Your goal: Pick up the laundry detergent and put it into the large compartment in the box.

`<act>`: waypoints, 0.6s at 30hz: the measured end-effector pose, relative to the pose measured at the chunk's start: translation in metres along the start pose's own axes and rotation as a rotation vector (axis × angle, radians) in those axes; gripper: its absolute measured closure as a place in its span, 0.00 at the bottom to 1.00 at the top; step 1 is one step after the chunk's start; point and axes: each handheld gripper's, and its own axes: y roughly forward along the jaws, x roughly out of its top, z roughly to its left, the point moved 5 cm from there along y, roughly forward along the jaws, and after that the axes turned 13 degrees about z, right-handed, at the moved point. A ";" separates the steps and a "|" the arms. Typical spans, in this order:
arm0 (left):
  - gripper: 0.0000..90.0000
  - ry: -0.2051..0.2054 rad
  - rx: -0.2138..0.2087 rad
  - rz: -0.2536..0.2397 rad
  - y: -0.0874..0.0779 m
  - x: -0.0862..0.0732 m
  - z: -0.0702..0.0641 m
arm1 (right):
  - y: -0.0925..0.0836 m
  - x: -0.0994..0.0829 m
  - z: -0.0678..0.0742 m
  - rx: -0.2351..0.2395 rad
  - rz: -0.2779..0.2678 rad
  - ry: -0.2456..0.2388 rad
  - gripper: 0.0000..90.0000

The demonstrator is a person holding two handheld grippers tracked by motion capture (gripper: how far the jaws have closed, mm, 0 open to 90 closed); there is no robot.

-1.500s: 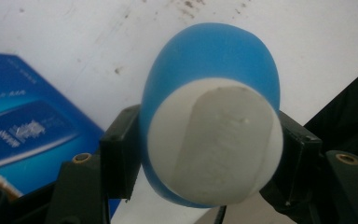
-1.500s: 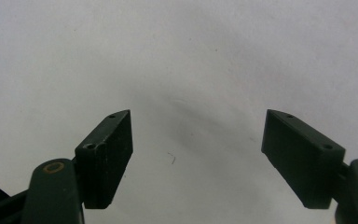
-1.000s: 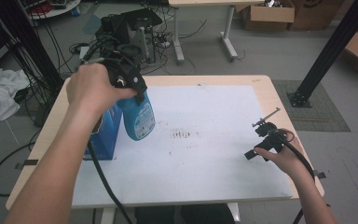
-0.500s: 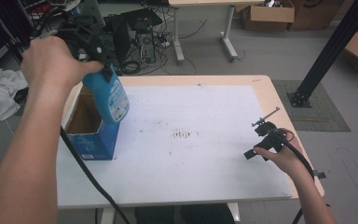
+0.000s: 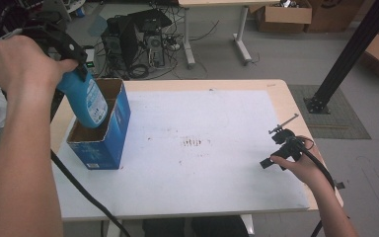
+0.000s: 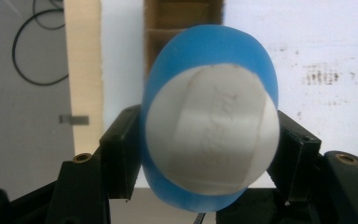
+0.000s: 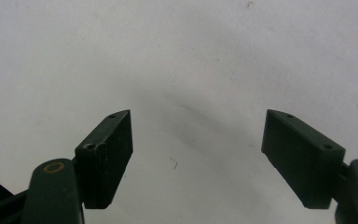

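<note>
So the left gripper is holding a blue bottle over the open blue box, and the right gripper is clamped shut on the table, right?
Not quite. The right gripper is open: the right gripper view shows its jaws spread wide over the bare white table with nothing between them. The rest holds: the left gripper grips the blue bottle above the open blue box.

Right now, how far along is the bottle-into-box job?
Done: the left gripper is shut on the blue bottle. In hand: the bottle hangs tilted over the open box, its base near the opening. Left: lowering and releasing. The right gripper rests open on the table.
</note>
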 end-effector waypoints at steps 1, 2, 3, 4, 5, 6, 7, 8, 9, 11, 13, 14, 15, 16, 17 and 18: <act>0.42 -0.007 0.002 0.002 0.001 0.000 0.002 | 0.000 0.000 0.000 0.001 -0.001 0.002 0.27; 0.42 -0.009 0.010 0.003 0.001 0.000 0.004 | 0.000 0.000 -0.001 -0.001 -0.002 0.001 0.27; 0.42 -0.021 0.011 0.000 0.003 0.001 0.006 | -0.001 -0.001 -0.001 0.000 -0.002 0.004 0.27; 0.42 -0.023 0.014 0.002 0.003 0.001 0.007 | -0.001 -0.001 -0.001 0.000 -0.002 0.005 0.27; 0.42 -0.028 0.014 -0.002 0.004 0.001 0.008 | -0.001 -0.001 -0.001 -0.001 -0.002 0.004 0.27; 0.42 -0.033 0.012 -0.002 0.005 0.002 0.009 | -0.001 -0.001 -0.002 0.000 -0.002 0.004 0.27; 0.42 -0.036 0.011 0.002 0.006 0.002 0.010 | -0.001 -0.001 -0.002 -0.001 -0.001 0.003 0.27; 0.42 -0.037 0.012 -0.002 0.006 0.003 0.011 | -0.001 -0.001 -0.002 -0.002 0.000 0.002 0.27; 0.42 -0.044 0.010 -0.003 0.008 0.003 0.011 | 0.000 -0.001 -0.002 -0.001 0.000 0.005 0.27; 0.42 -0.045 0.013 -0.003 0.010 0.005 0.012 | 0.000 -0.001 -0.003 -0.001 -0.001 0.005 0.27; 0.42 -0.050 0.015 0.003 0.014 0.006 0.012 | 0.000 -0.002 -0.003 0.000 0.001 0.007 0.27; 0.42 -0.050 0.015 0.003 0.016 0.007 0.012 | 0.001 -0.002 -0.004 0.001 0.004 0.010 0.27; 0.42 -0.052 0.014 0.006 0.018 0.007 0.012 | 0.001 -0.002 -0.004 0.000 0.005 0.009 0.27; 0.42 -0.050 0.013 0.006 0.020 0.008 0.012 | 0.001 -0.002 -0.004 0.000 0.004 0.010 0.27; 0.42 -0.051 0.009 0.012 0.023 0.009 0.012 | 0.001 -0.002 -0.005 0.001 0.003 0.010 0.27; 0.42 -0.048 0.009 0.011 0.025 0.010 0.012 | 0.001 -0.003 -0.005 0.000 0.005 0.010 0.27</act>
